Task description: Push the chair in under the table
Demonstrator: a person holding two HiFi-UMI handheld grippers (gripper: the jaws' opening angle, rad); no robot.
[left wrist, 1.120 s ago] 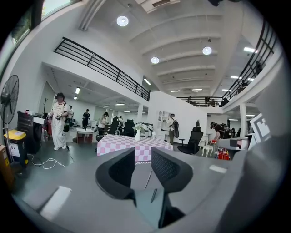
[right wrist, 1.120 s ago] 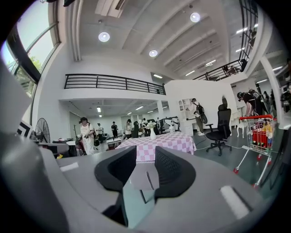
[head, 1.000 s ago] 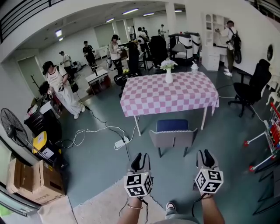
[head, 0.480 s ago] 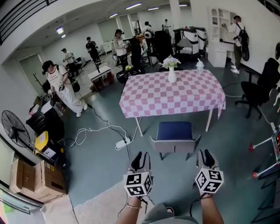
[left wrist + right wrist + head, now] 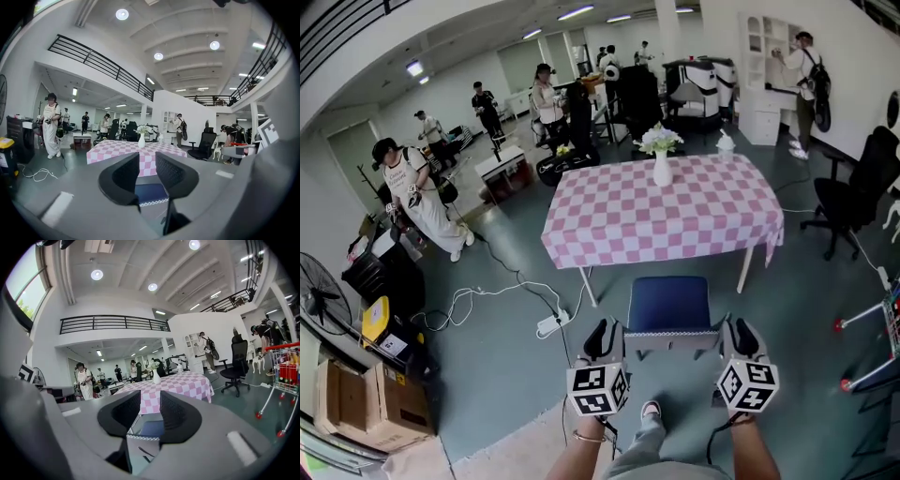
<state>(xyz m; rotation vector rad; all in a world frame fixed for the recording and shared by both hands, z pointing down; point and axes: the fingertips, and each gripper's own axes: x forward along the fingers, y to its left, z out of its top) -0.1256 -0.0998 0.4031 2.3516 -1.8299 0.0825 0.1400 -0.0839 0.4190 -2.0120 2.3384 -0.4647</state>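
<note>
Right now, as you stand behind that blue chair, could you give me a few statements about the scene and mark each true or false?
1. The chair is pushed fully under the table. False: its blue seat stands out in front of the table.
2. A white vase of flowers stands on the table. True.
3. The left gripper and the right gripper both have their jaws apart, clamping nothing. True.
4. The table is draped in plain green. False: in pink and white checks.
</note>
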